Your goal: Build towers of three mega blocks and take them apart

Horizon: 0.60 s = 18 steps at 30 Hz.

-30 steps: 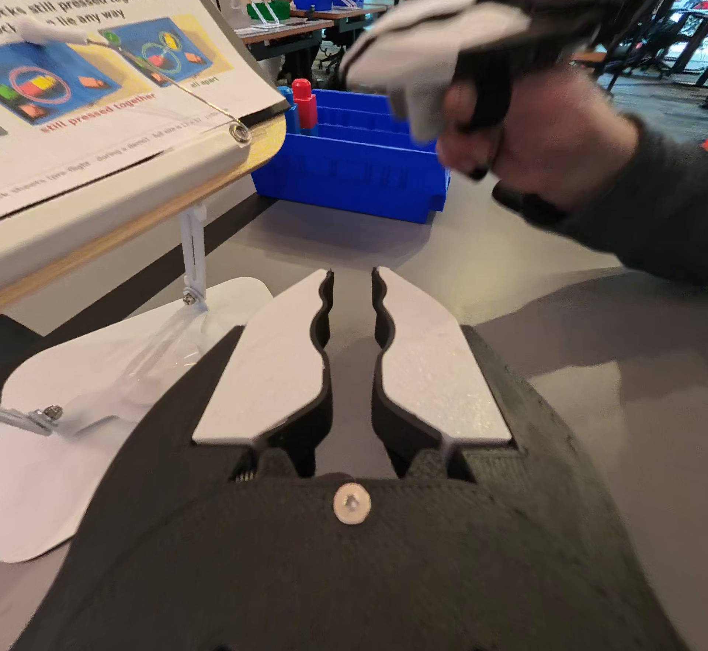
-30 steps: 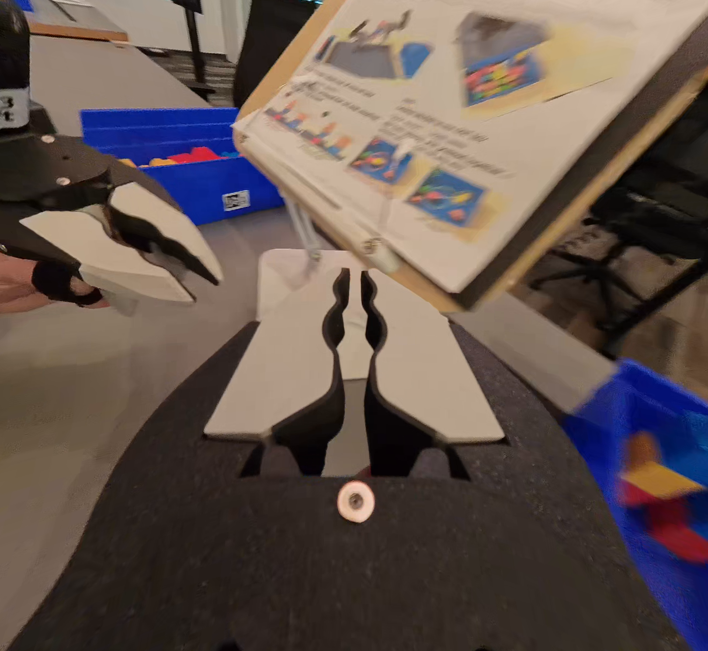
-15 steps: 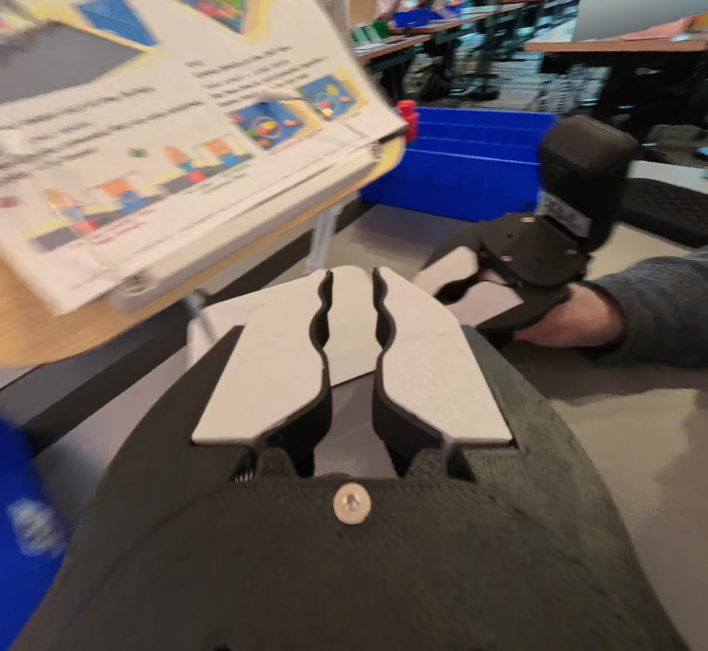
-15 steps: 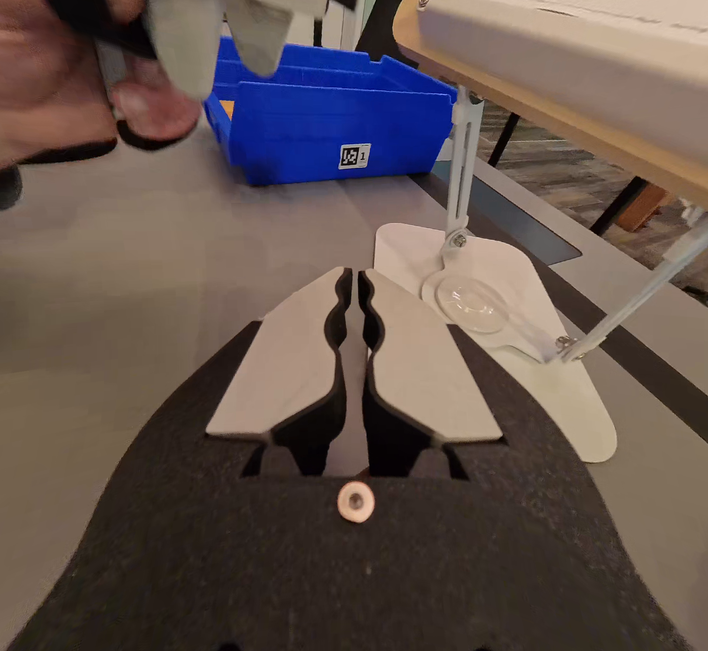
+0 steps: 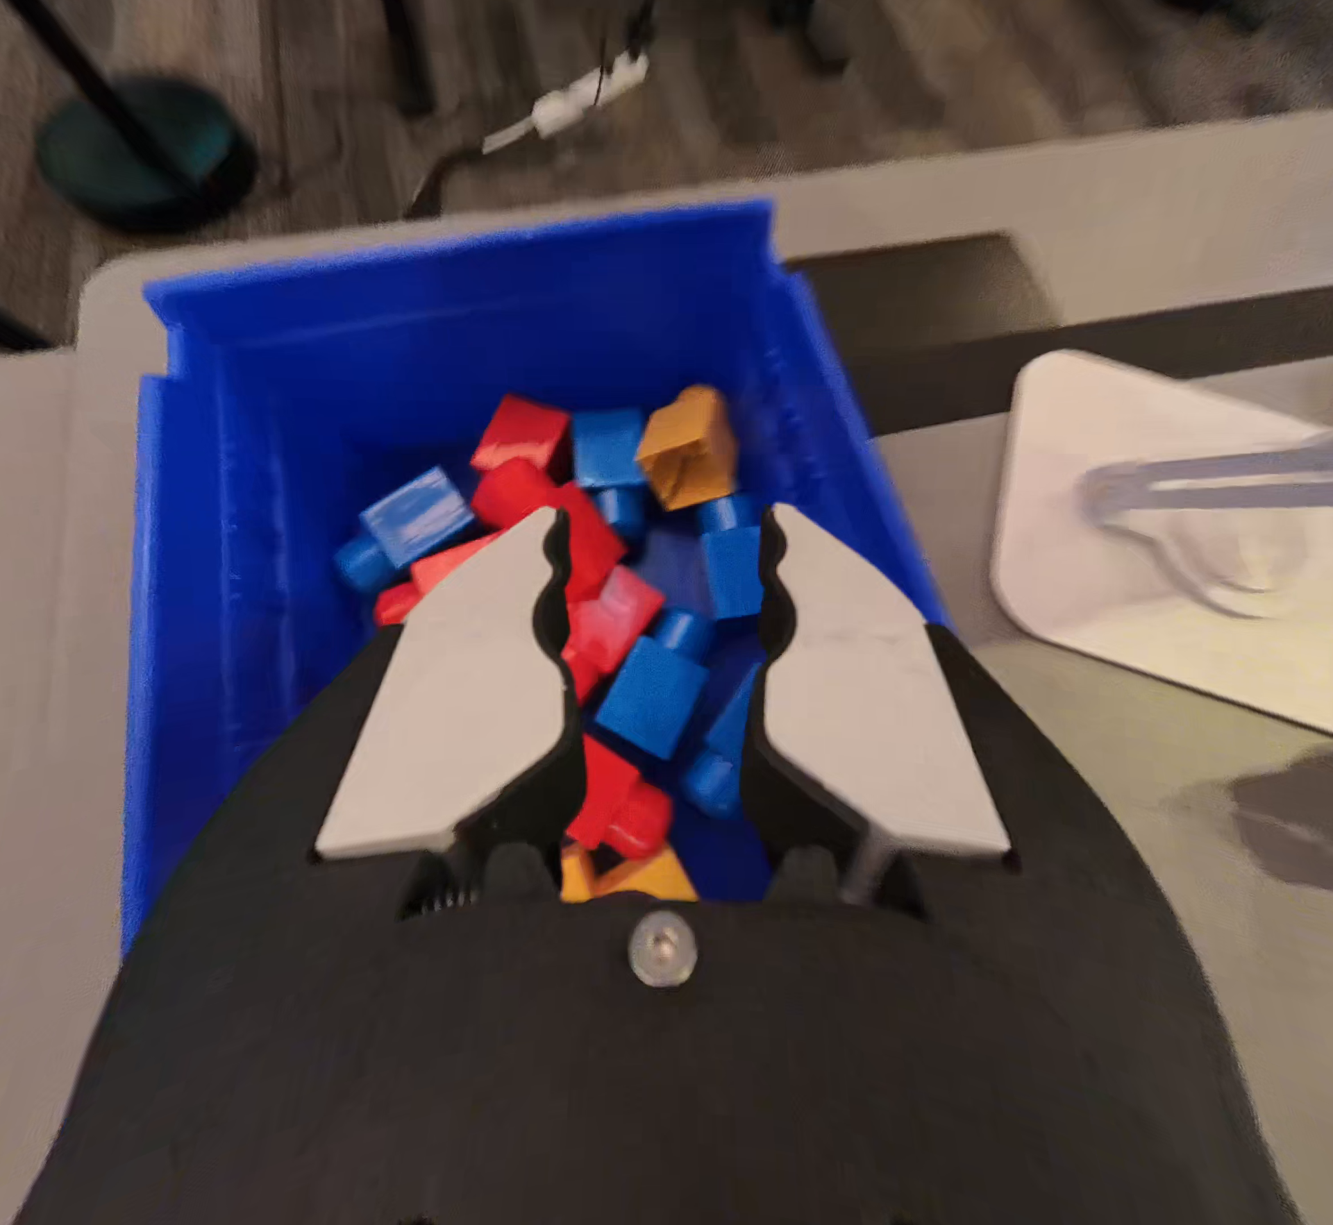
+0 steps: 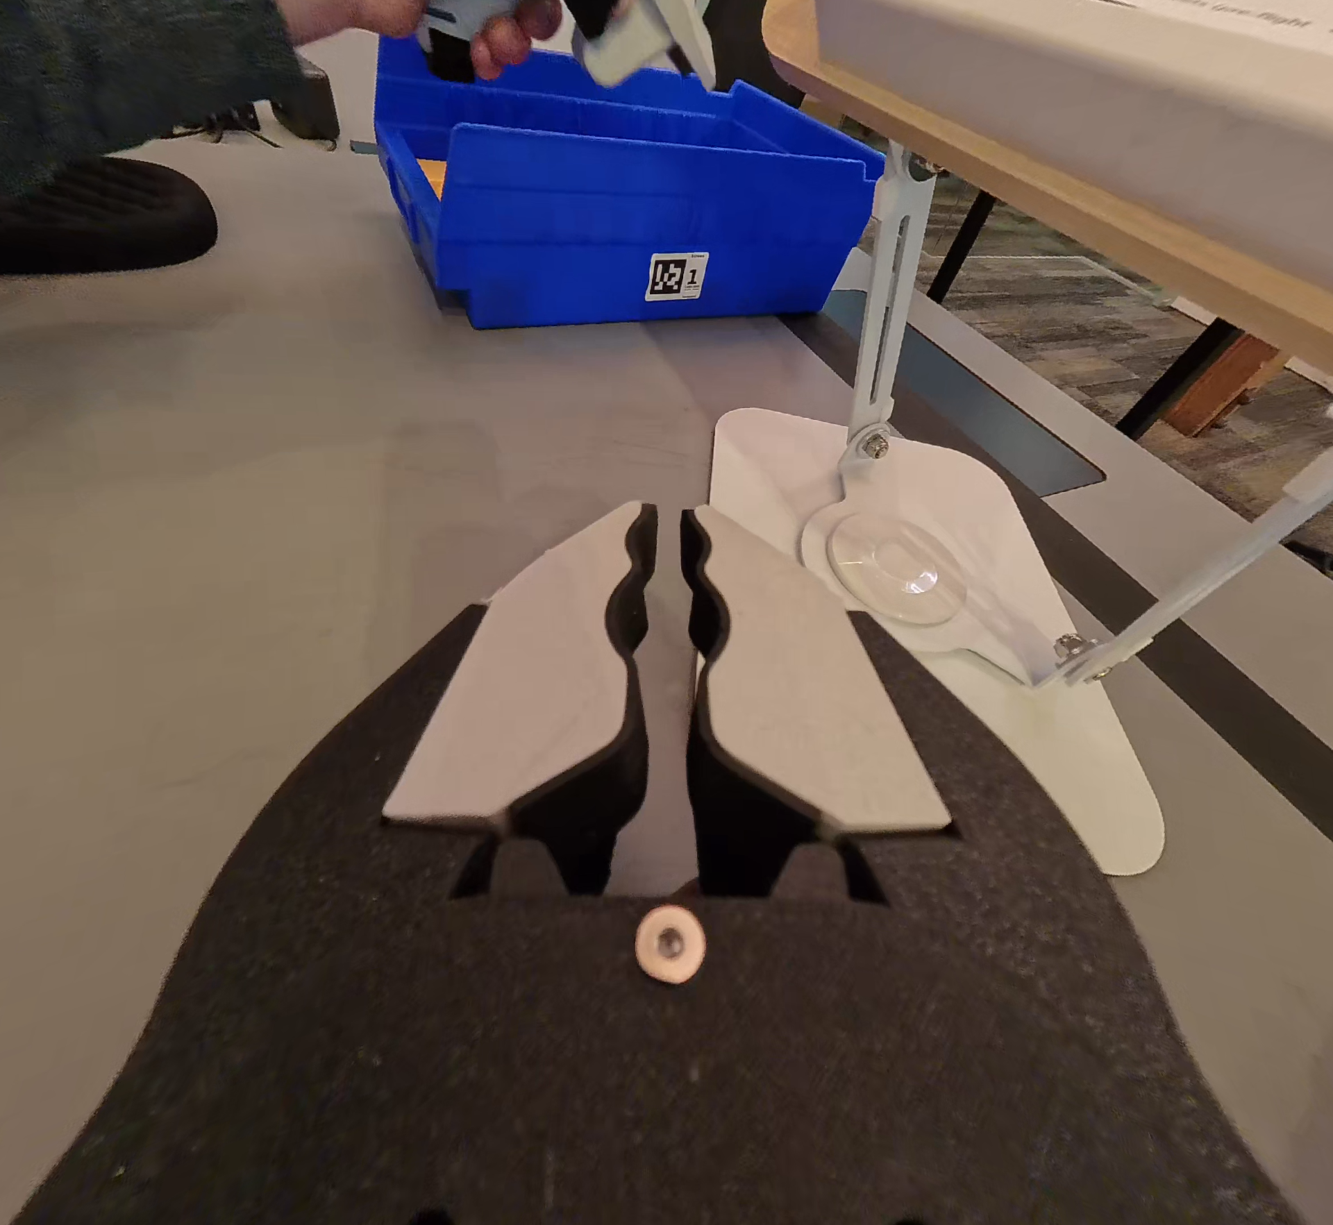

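A loose heap of red, blue and orange mega blocks (image 5: 620, 621) is seen lying in the blue bin (image 5: 216, 541), none joined into a tower as far as the blurred picture allows. Directly above the heap the left gripper (image 5: 660, 527) is held with its jaws spread wide and nothing between them; a blue block (image 5: 653, 704) lies framed in the gap. The right gripper (image 6: 667, 516) is kept low over the table (image 6: 252, 469), well apart from the bin, its jaws drawn nearly together with only a narrow slit and nothing gripped. A first pick appears to be in preparation. Because the blocks are piled at odd angles and touch one another, two could be pinched at once, or a tilted block could be squeezed out sideways and slip; the bin's high wall could also be struck by a finger. The table is a plain grey top with a dark strip along its far side; a white stand base (image 6: 938, 541) carrying a tilted instruction board (image 6: 1082, 73) sits beside the bin. Beyond the table edge, wood-patterned flooring, a cable and dark stand feet can be made out.
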### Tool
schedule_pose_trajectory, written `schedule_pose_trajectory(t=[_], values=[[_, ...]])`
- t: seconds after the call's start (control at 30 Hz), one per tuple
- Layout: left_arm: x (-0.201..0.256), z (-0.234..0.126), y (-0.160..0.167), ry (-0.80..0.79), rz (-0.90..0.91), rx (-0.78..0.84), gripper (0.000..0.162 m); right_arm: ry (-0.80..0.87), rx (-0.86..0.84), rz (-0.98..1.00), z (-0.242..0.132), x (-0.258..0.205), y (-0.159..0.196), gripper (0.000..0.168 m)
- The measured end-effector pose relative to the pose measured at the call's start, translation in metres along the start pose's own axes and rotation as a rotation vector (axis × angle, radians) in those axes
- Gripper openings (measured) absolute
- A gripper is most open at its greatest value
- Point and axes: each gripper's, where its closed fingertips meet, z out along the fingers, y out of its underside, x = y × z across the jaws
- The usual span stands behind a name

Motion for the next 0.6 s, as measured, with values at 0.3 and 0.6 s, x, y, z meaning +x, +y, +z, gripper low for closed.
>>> schedule_pose_trajectory(t=[0.3, 0.6], values=[[-0.040, 0.061, 0.038, -0.047, -0.069, -0.251, 0.065, -0.013, -0.004, -0.001, 0.001, -0.002, 0.001, 0.006], [-0.025, 0.088, 0.055, -0.064, 0.079, -0.348, 0.046, -0.021, -0.007, 0.000, 0.001, -0.002, 0.001, 0.007]])
